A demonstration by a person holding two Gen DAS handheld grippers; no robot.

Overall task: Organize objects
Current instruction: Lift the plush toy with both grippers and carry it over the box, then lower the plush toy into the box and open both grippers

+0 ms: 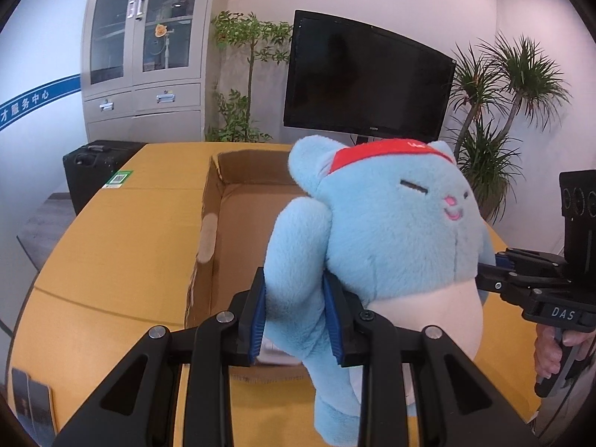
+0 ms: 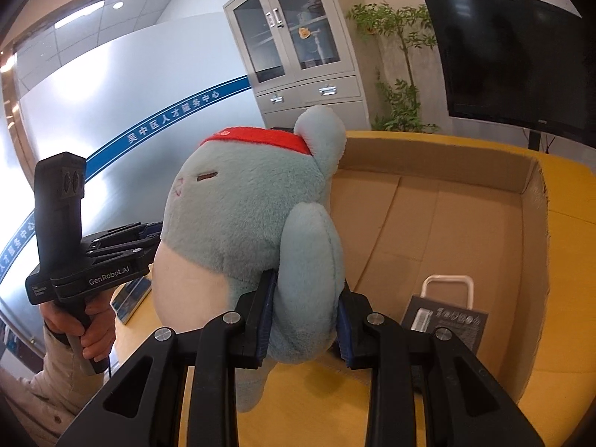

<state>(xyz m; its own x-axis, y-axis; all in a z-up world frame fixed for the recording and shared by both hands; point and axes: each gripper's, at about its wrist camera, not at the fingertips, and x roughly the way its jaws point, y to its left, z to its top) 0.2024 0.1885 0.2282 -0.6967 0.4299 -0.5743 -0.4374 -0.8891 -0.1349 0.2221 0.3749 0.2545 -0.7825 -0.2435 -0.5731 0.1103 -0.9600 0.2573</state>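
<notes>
A light blue plush toy (image 1: 395,231) with a red headband and white belly is held upright above the yellow table, at the near edge of an open cardboard box (image 1: 212,201). My left gripper (image 1: 298,316) is shut on one of its arms. My right gripper (image 2: 305,320) is shut on the other arm of the plush toy (image 2: 242,216). Each gripper shows in the other's view, the right one (image 1: 495,272) at the toy's side and the left one (image 2: 149,238) likewise. The box (image 2: 532,231) holds a dark packet (image 2: 447,324) and a white-framed item (image 2: 447,283).
The yellow table (image 1: 111,253) carries a blue booklet (image 2: 130,298) at its left. A black monitor (image 1: 365,82) stands behind the box, with potted plants (image 1: 499,111) and a grey cabinet (image 1: 145,48) by the wall. A black case (image 1: 93,164) stands left of the table.
</notes>
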